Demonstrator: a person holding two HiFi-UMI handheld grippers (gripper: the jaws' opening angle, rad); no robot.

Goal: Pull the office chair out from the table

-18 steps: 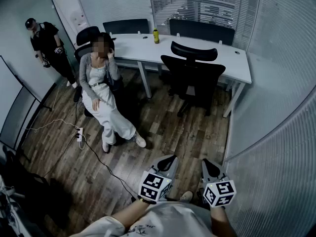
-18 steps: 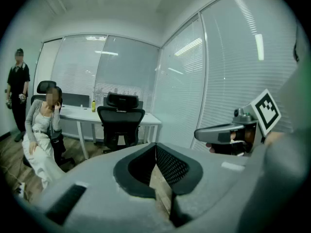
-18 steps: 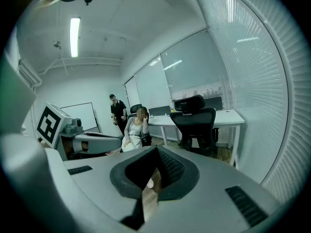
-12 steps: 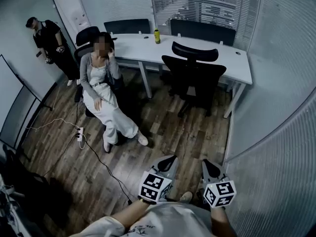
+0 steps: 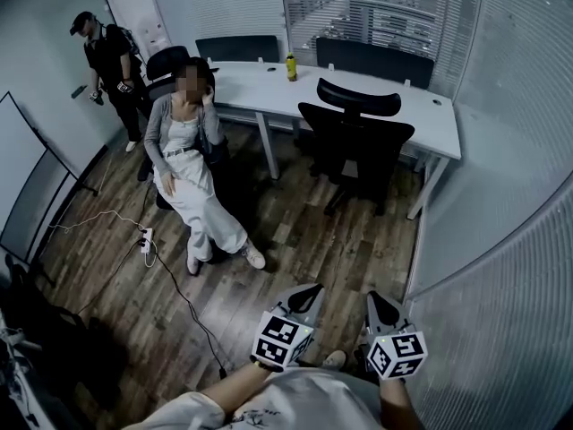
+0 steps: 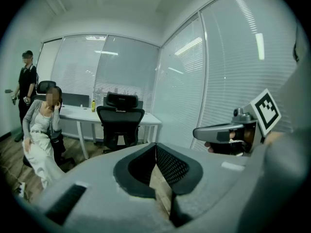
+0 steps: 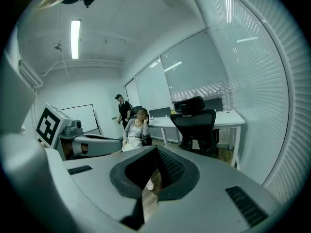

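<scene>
Head view: left hand-held gripper (image 5: 307, 291), right hand-held gripper (image 5: 376, 300) abreast, seemingly nose-down

Two grippers: the left gripper (image 5: 307, 292) and the right gripper (image 5: 376, 298). Ahead of the jaws are two chairs, an empty chair (image 5: 356, 137) and an occupied chair (image 5: 168, 61). Two people, a seated person (image 5: 183, 150) and a standing person (image 5: 112, 56). One tabletop (image 5: 260, 83), one bottle (image 5: 290, 66), one whiteboard (image 5: 22, 182), one power strip (image 5: 145, 240).
</scene>
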